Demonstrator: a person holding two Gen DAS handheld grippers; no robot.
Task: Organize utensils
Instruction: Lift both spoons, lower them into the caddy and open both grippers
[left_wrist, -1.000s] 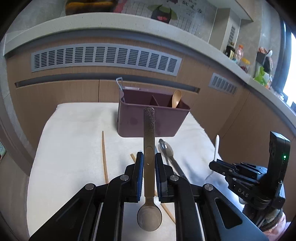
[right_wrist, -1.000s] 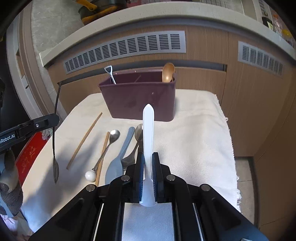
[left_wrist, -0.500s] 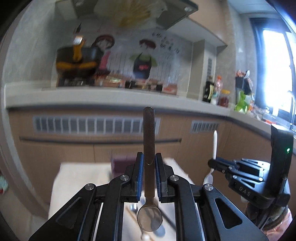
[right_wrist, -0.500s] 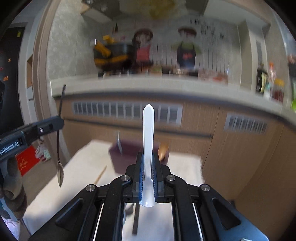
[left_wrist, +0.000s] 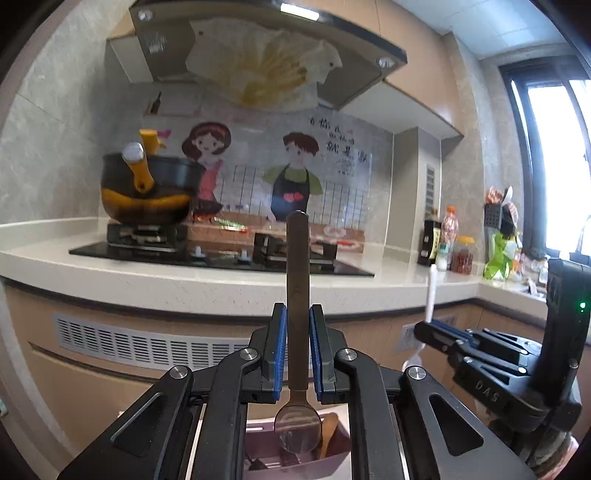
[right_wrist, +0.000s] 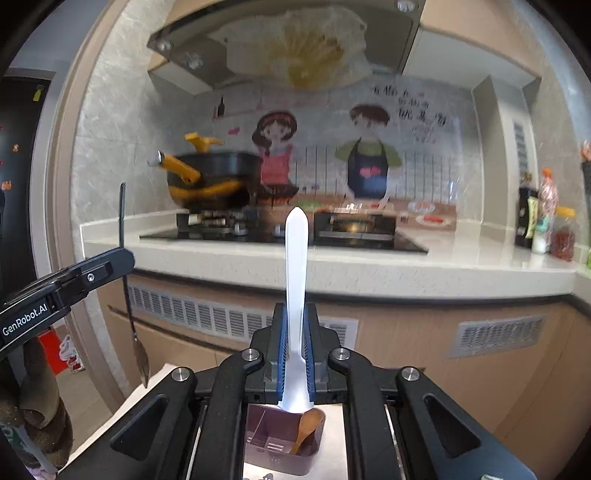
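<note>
Left gripper (left_wrist: 297, 349) clamps a dark metal spoon (left_wrist: 297, 295), bowl at 6 o'clock over the purple caddy (left_wrist: 295, 458). Right gripper (right_wrist: 295, 350) pinches a white utensil (right_wrist: 296, 295); the wooden spoon (right_wrist: 306, 428) stands in the caddy's right compartment. Beyond, at 12 o'clock, counter (right_wrist: 332, 266), then pot (right_wrist: 210, 181).

The left tool (right_wrist: 122, 258), seen from the right wrist camera, bears the white lettering "GenRobot.AI" along its black arm. The right tool (left_wrist: 424, 328), seen from the left wrist camera, carries the letters "DAS" in grey on its black body. The wall poster (right_wrist: 369, 147) behind the stove shows dark Chinese characters at its upper right, above the cartoon man in the apron, but they are too blurred to read; no other text is legible.
</note>
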